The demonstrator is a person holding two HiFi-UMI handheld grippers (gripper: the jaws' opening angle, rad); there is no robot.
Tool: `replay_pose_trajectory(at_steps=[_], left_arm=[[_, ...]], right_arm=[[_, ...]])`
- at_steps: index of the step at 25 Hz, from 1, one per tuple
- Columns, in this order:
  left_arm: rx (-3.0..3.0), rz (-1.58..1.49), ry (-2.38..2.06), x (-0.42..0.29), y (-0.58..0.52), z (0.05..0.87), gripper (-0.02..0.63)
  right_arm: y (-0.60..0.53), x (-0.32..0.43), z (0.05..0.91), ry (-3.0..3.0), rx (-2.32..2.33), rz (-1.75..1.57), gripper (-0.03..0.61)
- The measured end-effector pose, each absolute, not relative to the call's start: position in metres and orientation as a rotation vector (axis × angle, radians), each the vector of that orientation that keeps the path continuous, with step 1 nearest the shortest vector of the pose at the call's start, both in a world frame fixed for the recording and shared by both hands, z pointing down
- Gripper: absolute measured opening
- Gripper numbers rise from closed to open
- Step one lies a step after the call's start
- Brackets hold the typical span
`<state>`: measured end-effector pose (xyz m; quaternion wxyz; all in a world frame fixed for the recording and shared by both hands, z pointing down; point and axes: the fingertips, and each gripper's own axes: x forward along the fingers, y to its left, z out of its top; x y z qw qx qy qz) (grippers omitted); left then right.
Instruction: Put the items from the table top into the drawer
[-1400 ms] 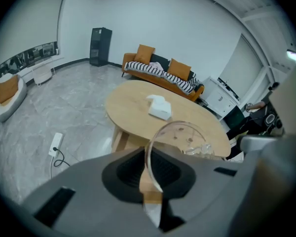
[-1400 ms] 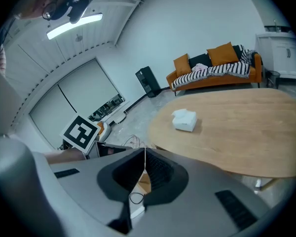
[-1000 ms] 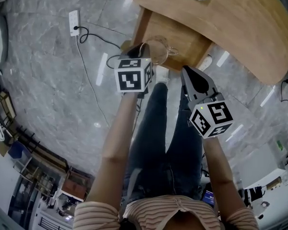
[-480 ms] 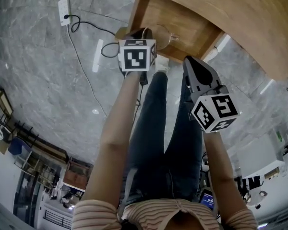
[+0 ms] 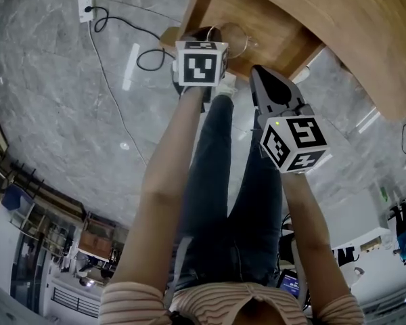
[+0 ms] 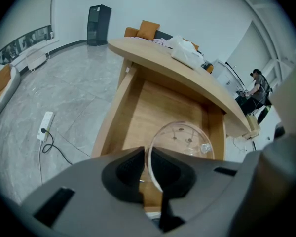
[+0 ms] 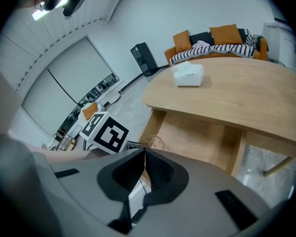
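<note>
left gripper — fingers clamped on rim of glass cup, held over open drawer | right gripper — fingers together, nothing held | white box seen on desk

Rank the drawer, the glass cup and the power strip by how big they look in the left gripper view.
1. The drawer, clearly the largest.
2. The glass cup; it sits right at the camera, so it looks bigger than it would from farther off.
3. The power strip on the floor, the smallest.
</note>
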<state>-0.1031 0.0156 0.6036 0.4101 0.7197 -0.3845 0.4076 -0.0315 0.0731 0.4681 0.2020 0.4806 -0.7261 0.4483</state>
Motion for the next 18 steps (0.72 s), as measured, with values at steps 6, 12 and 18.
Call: replay_pose_trajectory(at_steps=[6, 12, 18], left_arm=[[1.807, 1.005, -0.981, -0.101, 0.017, 0.611, 0.034], [1.799, 1.017, -0.982, -0.099, 0.019, 0.618, 0.034], [1.786, 1.008, -1.006, -0.101, 0.018, 0.622, 0.034]], right_arm=[[0.074, -0.040, 0.488, -2.005, 1.251, 1.204, 0.014], [0.077, -0.043, 0.497, -1.982, 1.216, 1.196, 0.014], [0.082, -0.046, 0.502, -1.974, 1.200, 1.198, 0.014]])
